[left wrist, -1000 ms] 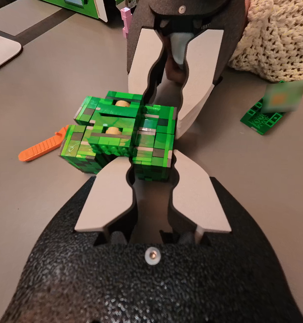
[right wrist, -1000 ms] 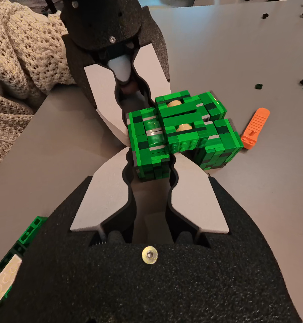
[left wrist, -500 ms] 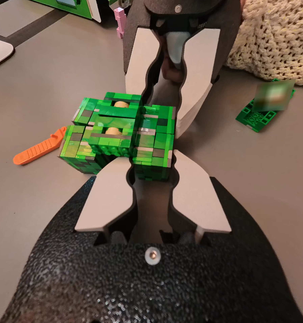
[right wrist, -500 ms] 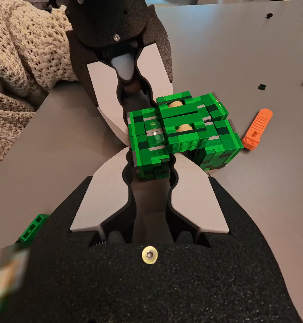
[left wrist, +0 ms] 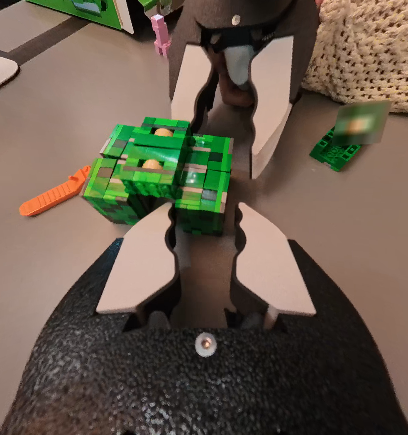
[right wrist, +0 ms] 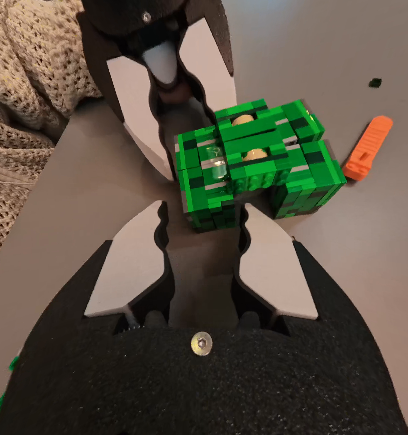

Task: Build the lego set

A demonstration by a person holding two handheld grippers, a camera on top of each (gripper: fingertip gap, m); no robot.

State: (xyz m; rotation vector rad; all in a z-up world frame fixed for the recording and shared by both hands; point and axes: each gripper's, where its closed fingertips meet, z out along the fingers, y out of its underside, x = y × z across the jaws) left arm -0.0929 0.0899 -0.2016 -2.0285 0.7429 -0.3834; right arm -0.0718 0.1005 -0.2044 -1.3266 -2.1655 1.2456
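Observation:
The green lego build (left wrist: 165, 169) is a blocky model with two tan round pieces in its top, and it rests on the grey table (left wrist: 80, 94). My left gripper (left wrist: 204, 204) is open, its fingertips on either side of the build's near right block with a small gap. My right gripper (right wrist: 203, 203) is open too, its tips on either side of the same block (right wrist: 207, 188) from the opposite end. Each view shows the other gripper's grey fingers (left wrist: 271, 94) (right wrist: 132, 106) spread beyond the build.
An orange brick separator (left wrist: 52, 195) (right wrist: 368, 150) lies beside the build. A green plate piece (left wrist: 332, 157) lies to the right under a blurred patch. A pink figure (left wrist: 161, 35) and a green box (left wrist: 92, 11) stand at the back. A person's knitted sleeve (left wrist: 363, 47) (right wrist: 21, 70) lies along the table's edge. My left and right fingertips are right by each other. The green plate piece (left wrist: 332, 157) lies around 10 centimetres away from my right fingertips.
Both grippers were shut on the build's block and have opened and let it go. Both have drawn back a little. The build stays on the table.

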